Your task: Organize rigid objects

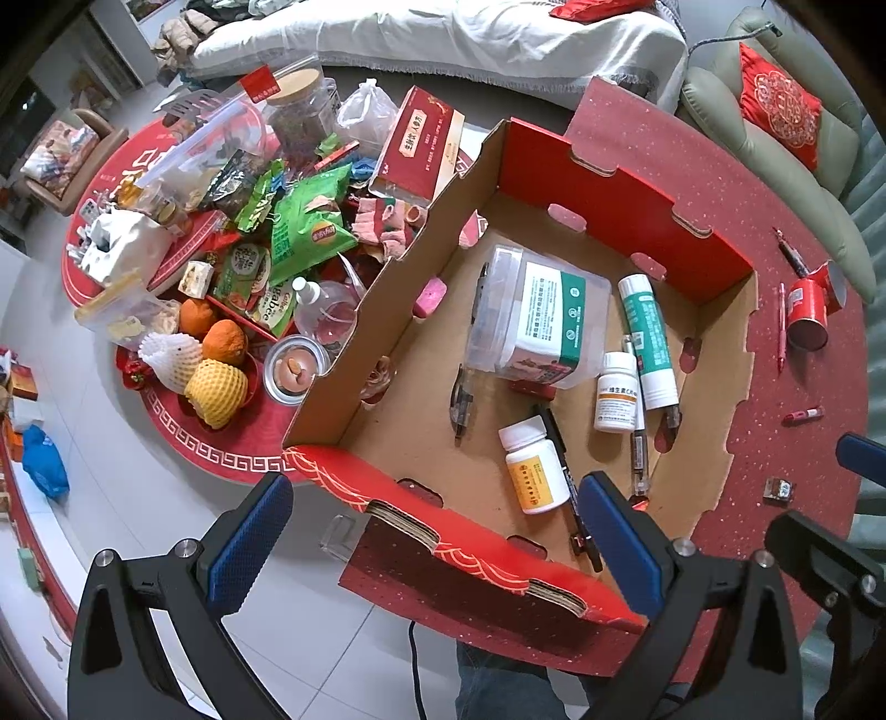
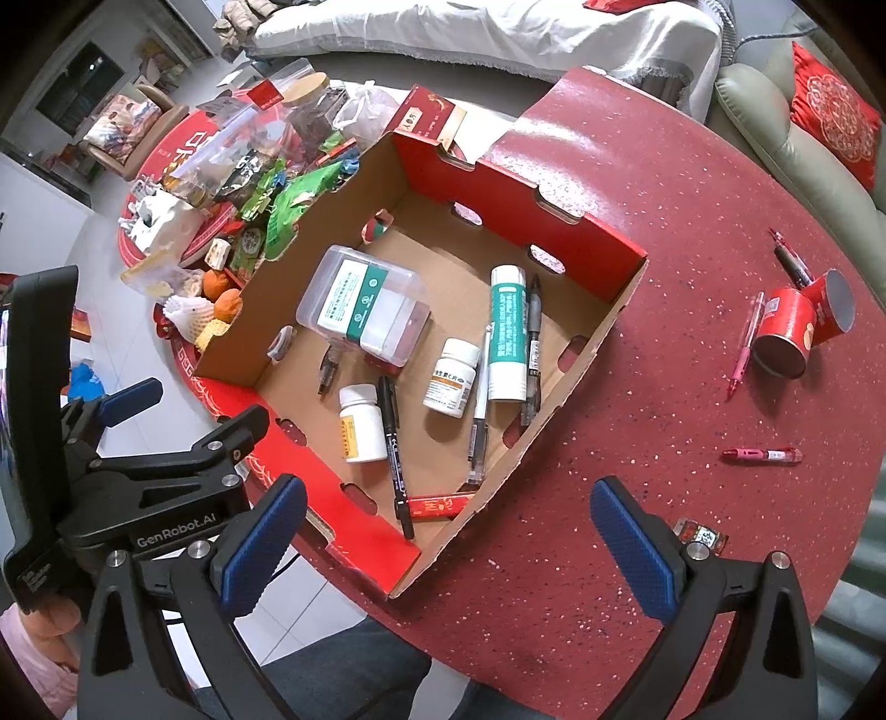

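Note:
A red cardboard box (image 1: 626,183) (image 2: 565,221) sits on the red speckled table (image 2: 664,183). Inside lie a clear plastic tub (image 1: 531,315) (image 2: 365,310), a green-white tube (image 1: 648,343) (image 2: 506,332), two white pill bottles (image 1: 534,465) (image 2: 451,376) and several pens (image 2: 396,443). On the table to the right lie a red can (image 2: 786,327) (image 1: 808,310), a pink pen (image 2: 745,343), a red marker (image 2: 764,455) and a small wrapped item (image 2: 700,534). My left gripper (image 1: 437,548) is open above the box's near wall. My right gripper (image 2: 448,548) is open over the box's near corner. Both are empty.
A lower round table on the left holds snack bags (image 1: 304,221), fruit (image 1: 221,343), a jar (image 1: 299,111) and a red carton (image 1: 421,144). A sofa with white cover (image 1: 443,39) and a red cushion (image 2: 836,122) lie beyond. The left gripper body (image 2: 127,471) shows at the right view's left.

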{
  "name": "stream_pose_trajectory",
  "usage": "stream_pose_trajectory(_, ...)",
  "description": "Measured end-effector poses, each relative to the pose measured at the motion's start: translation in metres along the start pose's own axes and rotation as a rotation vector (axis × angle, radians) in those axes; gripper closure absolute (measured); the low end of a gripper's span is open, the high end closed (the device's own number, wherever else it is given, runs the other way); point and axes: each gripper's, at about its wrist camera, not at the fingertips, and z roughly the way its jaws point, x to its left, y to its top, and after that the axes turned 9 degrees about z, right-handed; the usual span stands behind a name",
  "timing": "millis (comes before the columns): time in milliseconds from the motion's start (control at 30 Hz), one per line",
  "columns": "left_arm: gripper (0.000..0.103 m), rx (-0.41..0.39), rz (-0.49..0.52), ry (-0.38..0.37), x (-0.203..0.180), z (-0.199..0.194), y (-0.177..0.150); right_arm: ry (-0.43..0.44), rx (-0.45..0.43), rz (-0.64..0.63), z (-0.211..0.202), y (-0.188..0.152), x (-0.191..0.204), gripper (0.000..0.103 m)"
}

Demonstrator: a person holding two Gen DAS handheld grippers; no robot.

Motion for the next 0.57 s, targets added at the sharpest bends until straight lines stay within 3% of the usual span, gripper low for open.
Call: stream_pose_trajectory(567, 0.0, -0.009, 0.03, 0.002, 0.0025, 0.0012, 0.0, 0.0, 0.001, -0.002, -0.0002, 0.0001, 0.0006, 0.0)
